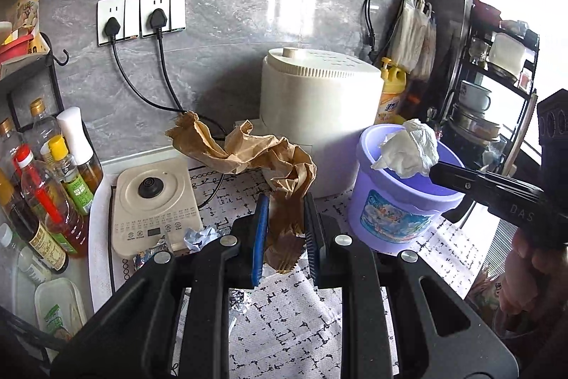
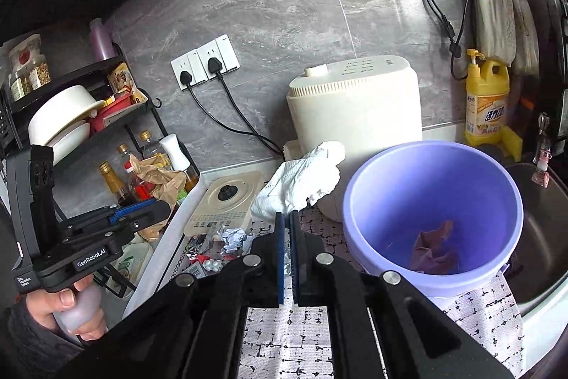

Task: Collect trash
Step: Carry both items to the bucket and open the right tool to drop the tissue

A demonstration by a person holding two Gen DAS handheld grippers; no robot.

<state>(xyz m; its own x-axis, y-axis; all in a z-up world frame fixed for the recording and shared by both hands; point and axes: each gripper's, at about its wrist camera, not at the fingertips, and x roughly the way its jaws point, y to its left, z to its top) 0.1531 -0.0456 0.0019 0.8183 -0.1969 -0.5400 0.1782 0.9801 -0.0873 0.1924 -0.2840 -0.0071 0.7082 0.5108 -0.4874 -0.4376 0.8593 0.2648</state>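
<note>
Our left tongs (image 1: 284,219) are nearest to us, and they pinch a crumpled brown paper (image 1: 262,158) between the blue pads. This paper rises out of the tongs and hangs in the air, above the patterned mat (image 1: 294,318) that covers the surface. Our right tongs (image 2: 287,229) are pressed together on a white tissue (image 2: 301,180), which stands up from their tips.

Just under the left tongs, on the mat, we see small pieces of crumpled foil and paper (image 1: 198,237). From the right tongs the same scraps (image 2: 230,237) lie a little to the left, together with some small white pills (image 2: 213,265).

To the right of both tongs stands a purple bucket (image 2: 433,286). One crumpled piece of paper (image 2: 433,247) lies on its bottom. In the left view the right tongs (image 1: 435,169) hold the tissue (image 1: 408,148) over the rim of the bucket (image 1: 390,219).

Left of the tongs a cream kettle base (image 1: 152,201) rests on the surface, and further left stand bottles of oil and sauce (image 1: 46,187). Behind the bucket we see a cream cooker (image 1: 319,102) and a yellow detergent bottle (image 2: 486,102), and the grey wall with two sockets (image 1: 142,13) closes the view.
</note>
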